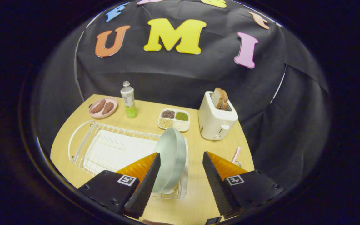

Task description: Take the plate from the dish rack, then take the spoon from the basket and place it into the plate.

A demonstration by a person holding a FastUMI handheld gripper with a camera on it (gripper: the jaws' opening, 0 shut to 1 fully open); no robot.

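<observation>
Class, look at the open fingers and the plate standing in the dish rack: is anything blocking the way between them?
Nothing visible. The plate stands on edge at the dish rack's end, between the open fingers, nearer the left one.

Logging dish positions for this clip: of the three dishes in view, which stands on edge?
The pale green plate, upright in the dish rack between the open fingers. The pink plate and the four-part tray lie flat.

Your gripper (180, 156) hangs with its fingers spread wide apart. Nothing is pinched between them. Both fingers (145, 184) point toward the far side.
</observation>
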